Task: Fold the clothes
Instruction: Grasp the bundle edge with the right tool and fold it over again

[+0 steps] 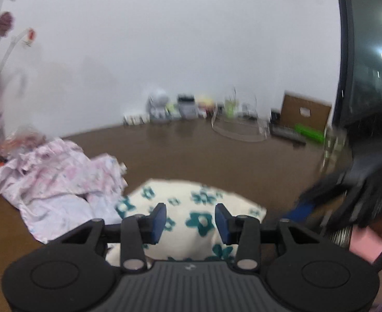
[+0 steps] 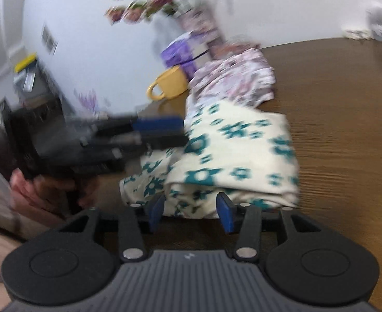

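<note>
A cream cloth with teal flowers (image 1: pixel 191 215) lies folded on the brown table, also in the right wrist view (image 2: pixel 237 153). My left gripper (image 1: pixel 191 222) is open just above its near part, holding nothing; it shows blurred in the right wrist view (image 2: pixel 159 132) at the cloth's left edge. My right gripper (image 2: pixel 191 212) is open at the cloth's near edge, holding nothing; it shows blurred in the left wrist view (image 1: pixel 328 195) at the right. A crumpled pink-and-white garment (image 1: pixel 58 179) lies left of the cloth, behind it in the right wrist view (image 2: pixel 235 78).
A yellow mug (image 2: pixel 169 83), a purple box (image 2: pixel 180 52) and a vase of flowers (image 2: pixel 149 2) stand by the pink garment. Small items (image 1: pixel 183 109), a cardboard box (image 1: pixel 305 114) and a green object (image 1: pixel 309 132) line the far table edge. A dark screen (image 1: pixel 367 65) stands right.
</note>
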`<state>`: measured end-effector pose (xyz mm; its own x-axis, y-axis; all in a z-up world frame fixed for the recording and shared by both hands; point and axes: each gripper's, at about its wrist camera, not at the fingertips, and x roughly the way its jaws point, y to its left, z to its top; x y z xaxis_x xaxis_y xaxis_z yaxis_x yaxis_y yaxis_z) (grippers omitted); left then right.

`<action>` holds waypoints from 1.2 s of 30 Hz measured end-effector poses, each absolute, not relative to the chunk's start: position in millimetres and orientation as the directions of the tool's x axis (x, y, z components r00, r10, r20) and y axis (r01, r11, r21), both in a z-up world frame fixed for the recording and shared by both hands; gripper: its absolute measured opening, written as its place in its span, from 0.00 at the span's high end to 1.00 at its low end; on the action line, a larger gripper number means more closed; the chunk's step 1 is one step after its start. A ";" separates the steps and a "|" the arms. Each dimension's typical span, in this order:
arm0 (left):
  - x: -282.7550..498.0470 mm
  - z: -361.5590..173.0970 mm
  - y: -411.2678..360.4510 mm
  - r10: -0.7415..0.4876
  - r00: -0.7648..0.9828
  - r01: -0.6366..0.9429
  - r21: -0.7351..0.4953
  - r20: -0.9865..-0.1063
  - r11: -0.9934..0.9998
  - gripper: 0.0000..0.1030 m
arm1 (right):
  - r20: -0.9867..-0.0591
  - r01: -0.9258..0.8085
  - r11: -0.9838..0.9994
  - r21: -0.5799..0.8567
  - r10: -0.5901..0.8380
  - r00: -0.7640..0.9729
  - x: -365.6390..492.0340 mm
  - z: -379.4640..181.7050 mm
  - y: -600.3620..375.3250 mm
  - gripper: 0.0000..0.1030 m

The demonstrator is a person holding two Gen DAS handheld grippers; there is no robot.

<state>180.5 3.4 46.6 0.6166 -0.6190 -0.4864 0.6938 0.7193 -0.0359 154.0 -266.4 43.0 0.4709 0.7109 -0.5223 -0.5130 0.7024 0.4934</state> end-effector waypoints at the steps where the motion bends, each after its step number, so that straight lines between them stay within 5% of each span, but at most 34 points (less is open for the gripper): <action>1: 182.5 41.6 -1.4 -0.607 0.605 0.698 -0.023 -0.515 0.715 0.63 | -0.509 -0.486 0.709 0.511 0.705 0.493 153.8 44.9 -278.0 0.56; 6: 179.8 23.2 3.7 -0.588 0.598 0.687 -0.029 -0.545 0.726 0.62 | -0.496 -0.342 0.747 0.570 0.645 0.581 174.1 38.8 -316.9 0.55; 18: 174.8 16.9 24.0 -0.598 0.601 0.674 -0.067 -0.530 0.736 0.60 | -0.499 -0.289 0.652 0.701 0.738 0.454 231.2 -0.8 -287.7 0.49; 22: 174.6 15.8 25.0 -0.605 0.602 0.670 -0.081 -0.521 0.737 0.59 | -0.466 -0.290 0.619 0.729 0.760 0.453 221.3 1.9 -284.2 0.78; 28: 172.3 23.3 -0.7 -0.656 0.560 0.718 -0.099 -0.506 0.689 0.51 | -0.580 -0.407 0.813 0.417 0.583 0.570 194.3 54.5 -277.6 0.81; 32: 166.8 28.2 -10.1 -0.675 0.546 0.744 -0.083 -0.496 0.663 0.48 | -0.635 -0.426 0.904 0.013 0.337 0.695 170.7 88.2 -276.6 0.81; 36: 165.8 30.4 -3.1 -0.667 0.569 0.718 -0.105 -0.480 0.688 0.48 | -0.595 -0.429 0.828 -0.361 0.150 0.790 145.2 99.4 -248.9 0.81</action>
